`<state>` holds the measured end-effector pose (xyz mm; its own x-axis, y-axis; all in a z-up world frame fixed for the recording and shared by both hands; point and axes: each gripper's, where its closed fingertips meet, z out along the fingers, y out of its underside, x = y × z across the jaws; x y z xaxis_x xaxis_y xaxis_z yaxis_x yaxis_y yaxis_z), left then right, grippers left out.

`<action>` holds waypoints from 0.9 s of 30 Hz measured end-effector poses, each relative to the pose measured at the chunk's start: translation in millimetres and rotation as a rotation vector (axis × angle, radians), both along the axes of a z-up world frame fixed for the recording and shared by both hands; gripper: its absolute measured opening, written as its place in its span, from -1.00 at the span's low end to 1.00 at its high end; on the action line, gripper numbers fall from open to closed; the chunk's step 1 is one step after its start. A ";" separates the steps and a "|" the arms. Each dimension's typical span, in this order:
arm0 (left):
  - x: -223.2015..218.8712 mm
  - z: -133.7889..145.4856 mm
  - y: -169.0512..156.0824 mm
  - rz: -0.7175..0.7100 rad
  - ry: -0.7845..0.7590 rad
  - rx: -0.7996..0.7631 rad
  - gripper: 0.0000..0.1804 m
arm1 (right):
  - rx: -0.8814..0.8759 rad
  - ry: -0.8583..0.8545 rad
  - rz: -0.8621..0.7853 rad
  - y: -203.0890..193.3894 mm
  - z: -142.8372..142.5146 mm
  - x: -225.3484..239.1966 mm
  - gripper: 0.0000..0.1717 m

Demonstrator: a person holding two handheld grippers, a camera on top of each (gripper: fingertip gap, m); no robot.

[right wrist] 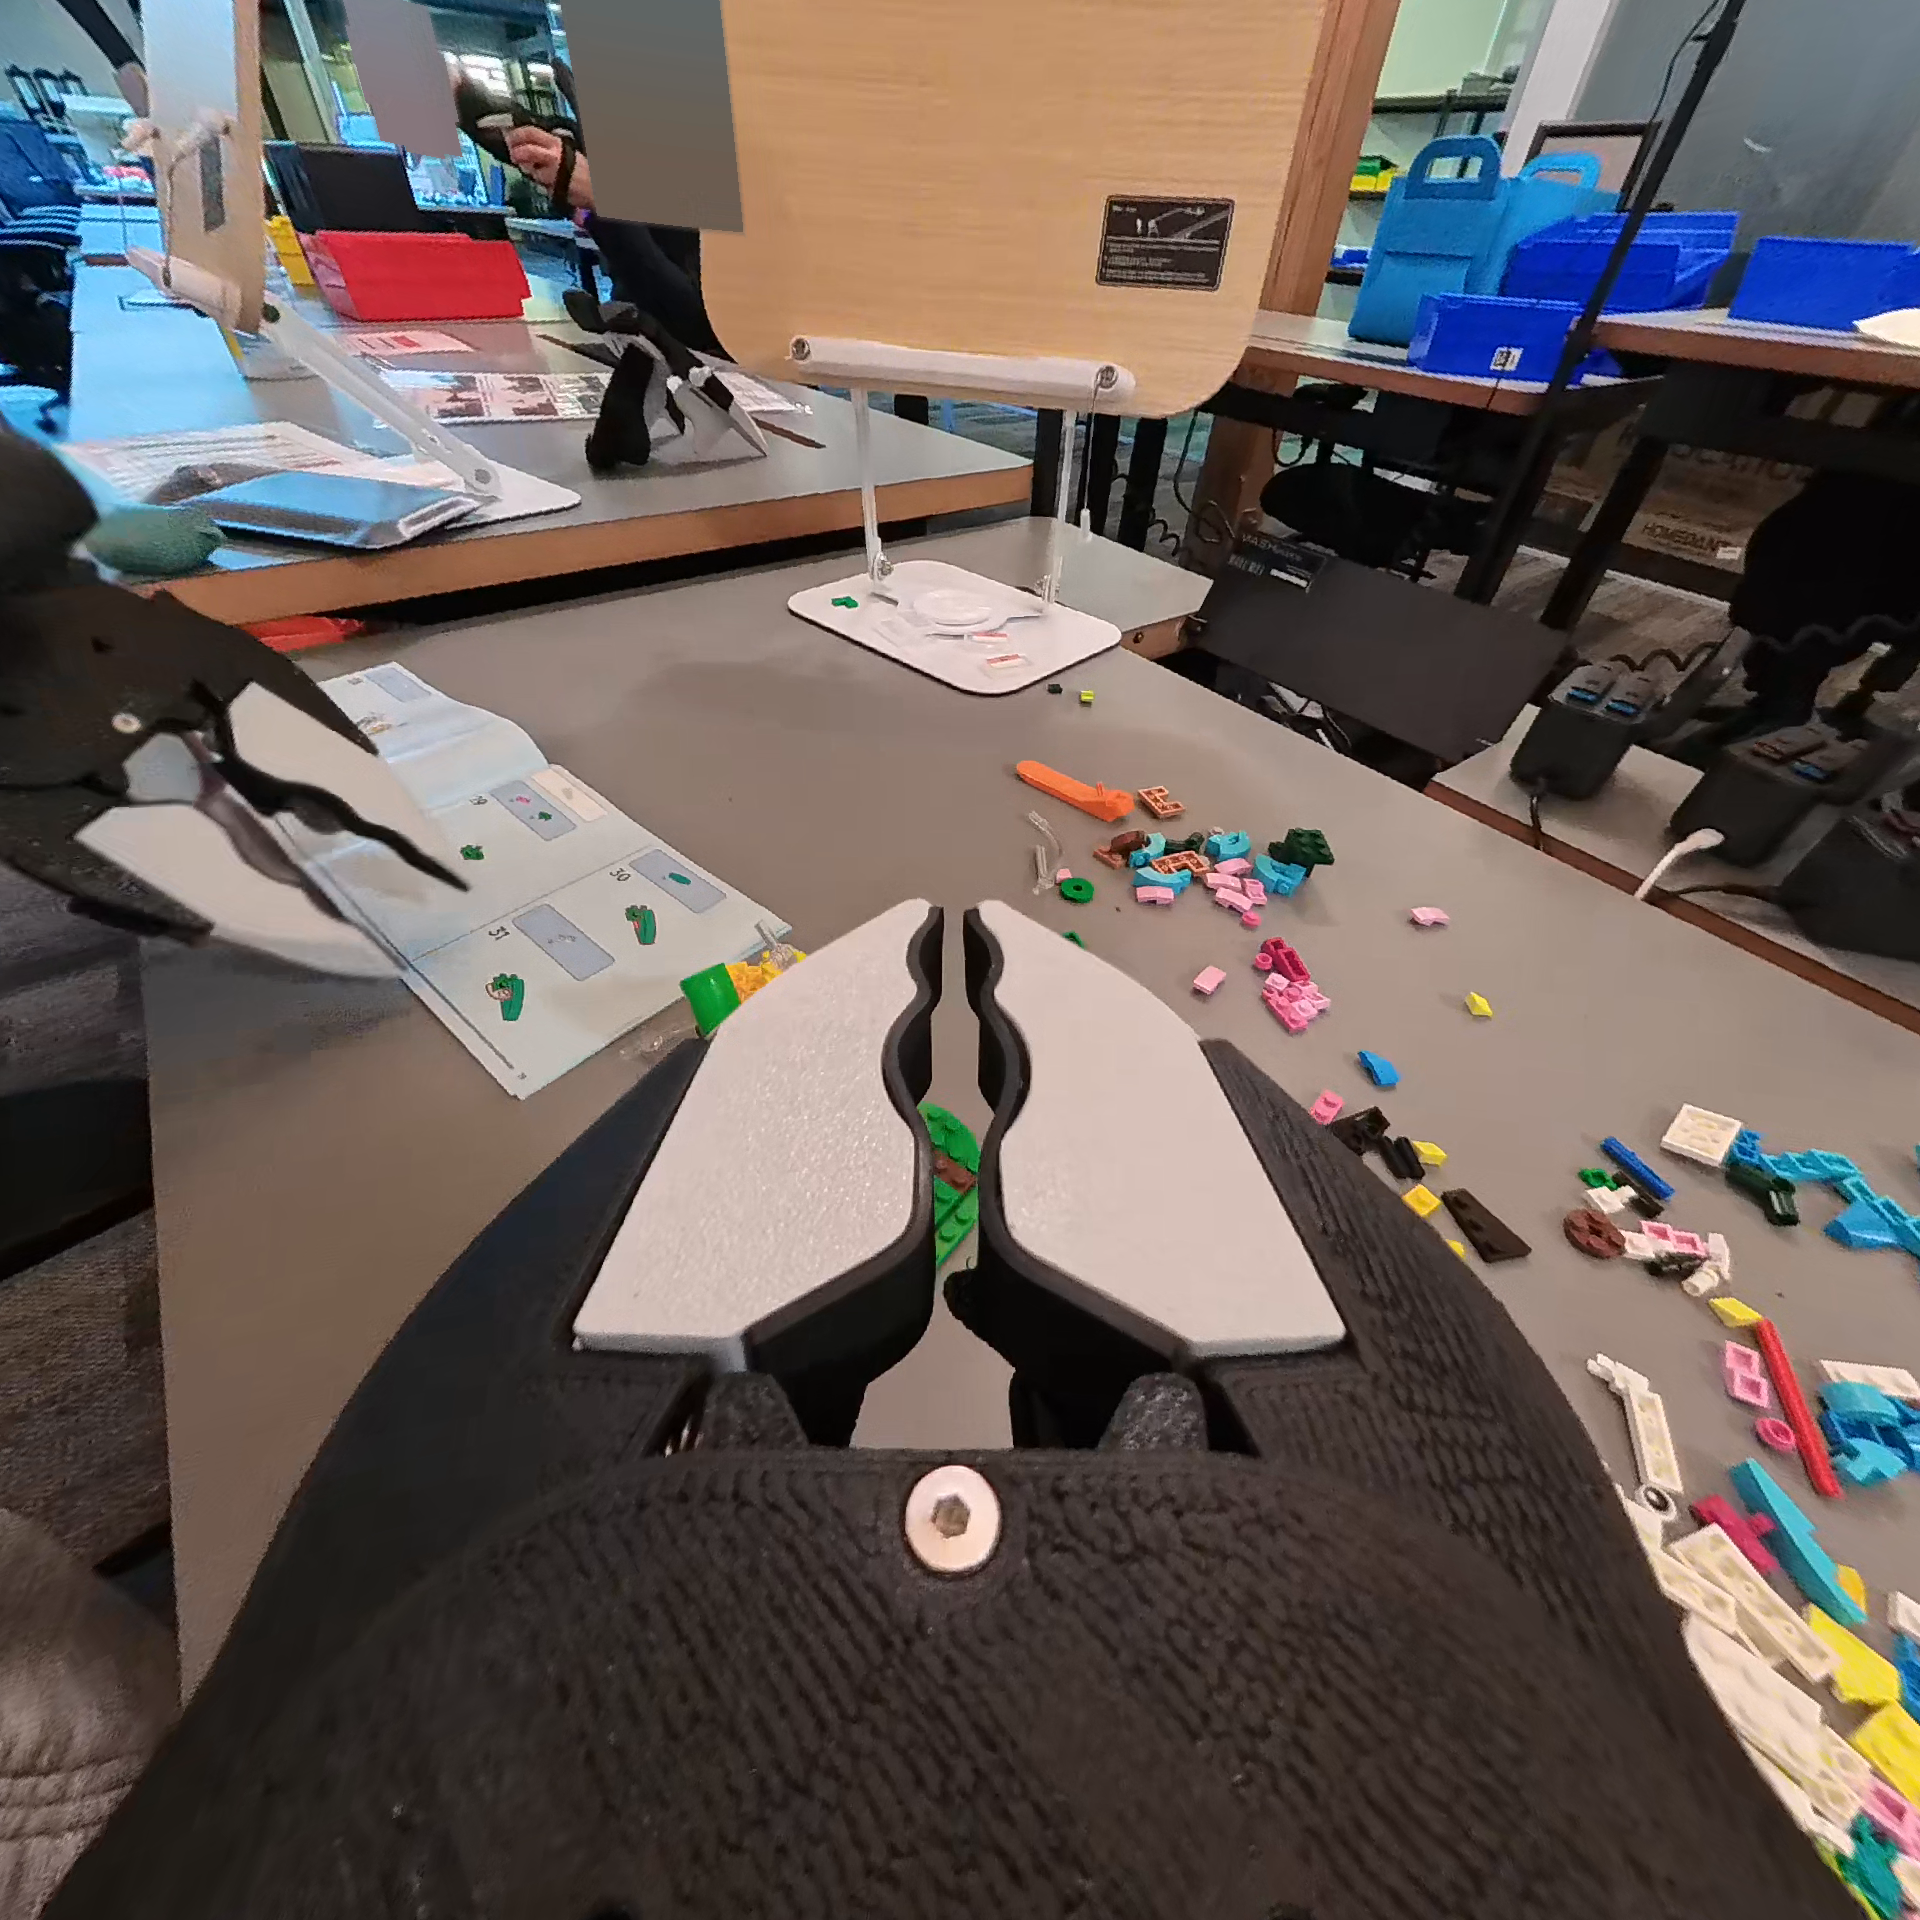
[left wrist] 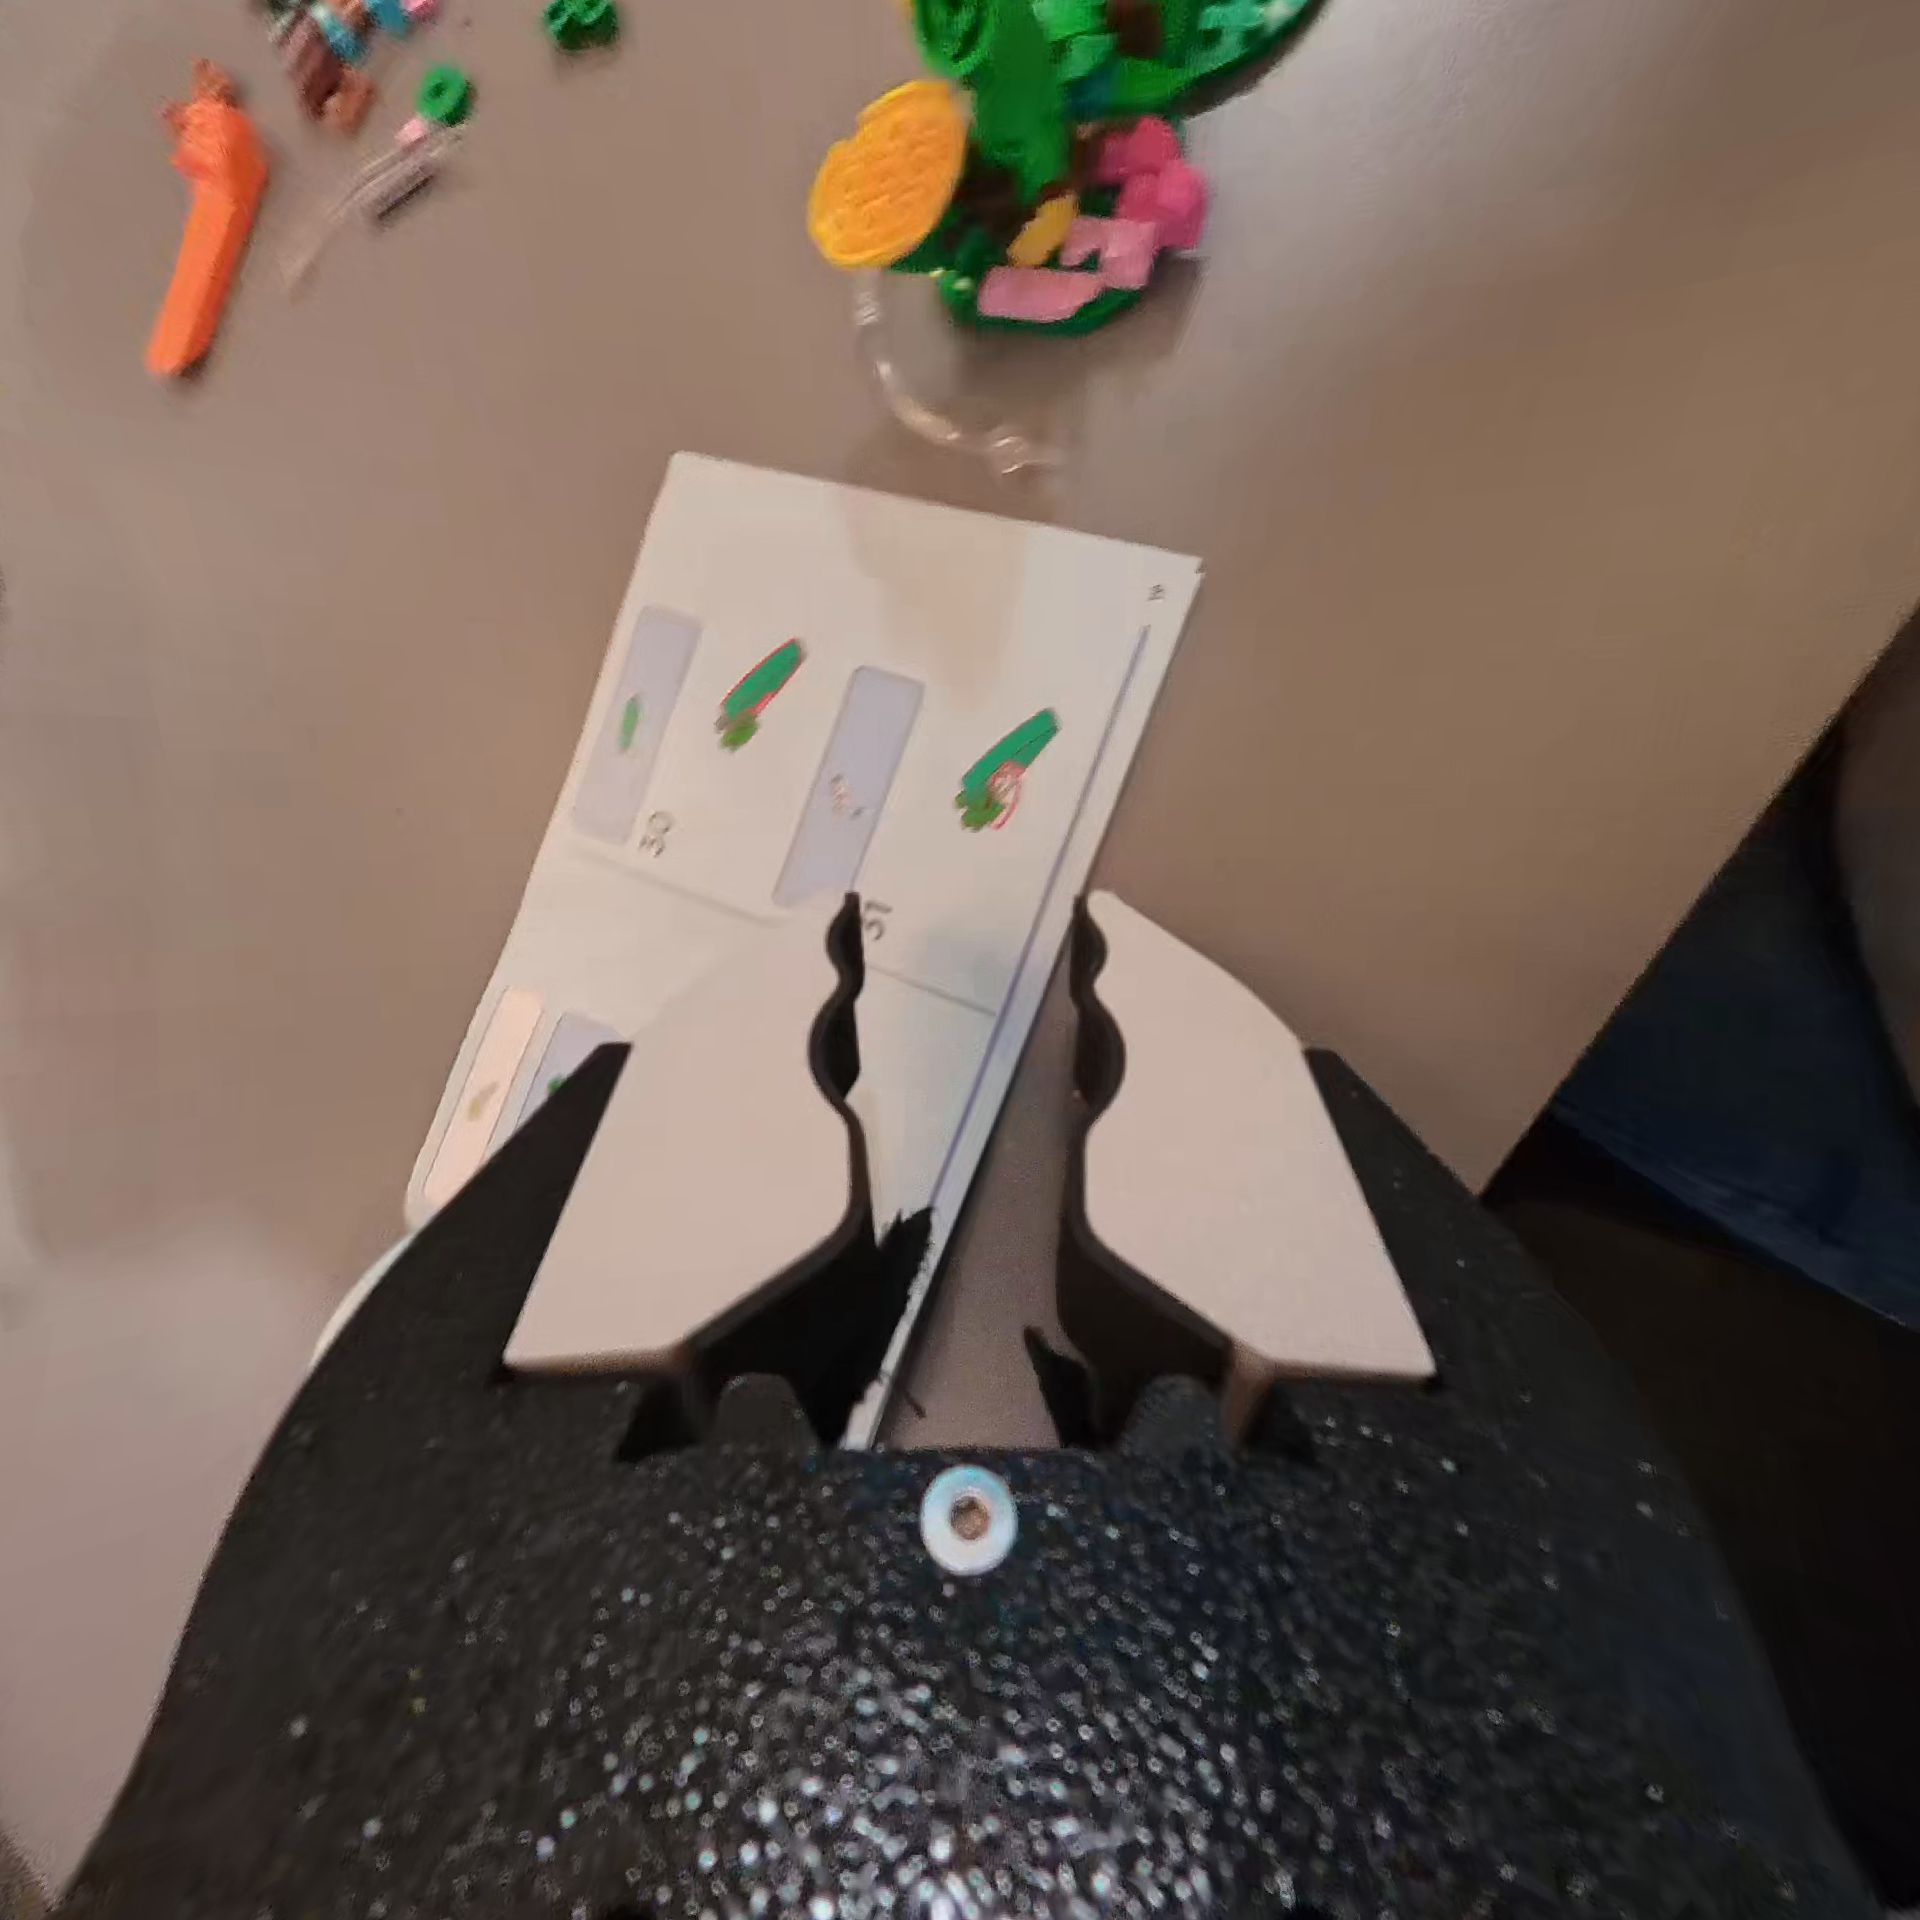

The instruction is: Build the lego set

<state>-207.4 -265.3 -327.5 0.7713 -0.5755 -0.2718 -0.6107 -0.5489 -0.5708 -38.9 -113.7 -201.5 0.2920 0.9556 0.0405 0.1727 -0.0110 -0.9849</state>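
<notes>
The left gripper (left wrist: 961,914) hangs over the open white paper instruction booklet (left wrist: 831,790), which lies flat on the grey desk (left wrist: 416,623); its jaws stand apart with nothing between them, one fingertip over the page and the other just past the booklet's right edge. The right gripper (right wrist: 954,920) has its jaws drawn almost together, only a thin slit between the tips, and nothing is gripped. Directly beneath it stands the partly built green brick model (right wrist: 951,1174) — seen from the left wrist as a green base carrying one round yellow studded plate (left wrist: 888,177) and a cluster of pink pieces (left wrist: 1132,218), with a clear curved plastic piece (left wrist: 935,405) beside it. One orange plastic brick separator (right wrist: 1070,790) lies farther out on the desk, next to a loose heap of small blue, pink and brown bricks (right wrist: 1216,862) and one green ring-shaped piece (right wrist: 1076,889). A second, larger scatter of white, yellow, blue, pink and black bricks (right wrist: 1766,1455) covers the desk's right side; its count cannot be told. At the far end, one white flat tray-like stand base (right wrist: 1049,649) holds a single small green piece and a few clear or white flat items — too small to identify. On other desks behind are one red bin (right wrist: 416,275) and several blue bins (right wrist: 1621,281); their contents are hidden.
</notes>
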 end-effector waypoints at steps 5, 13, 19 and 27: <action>20.9 0.1 9.3 -0.076 -0.085 0.003 -0.59 | -0.021 0.006 0.017 -2.2 -1.2 -2.6 -0.97; 23.1 -14.3 10.8 -0.095 -0.087 -0.062 -0.59 | -0.017 -0.007 0.066 -15.0 -2.6 -11.2 -0.96; 23.7 -17.1 10.5 -0.068 -0.207 -0.107 -0.65 | -0.022 -0.014 0.118 -27.6 -4.7 -21.6 -0.96; 22.4 -17.3 11.7 -0.050 -0.259 -0.096 -0.72 | -0.024 -0.047 0.231 -56.8 -13.0 -42.7 -0.95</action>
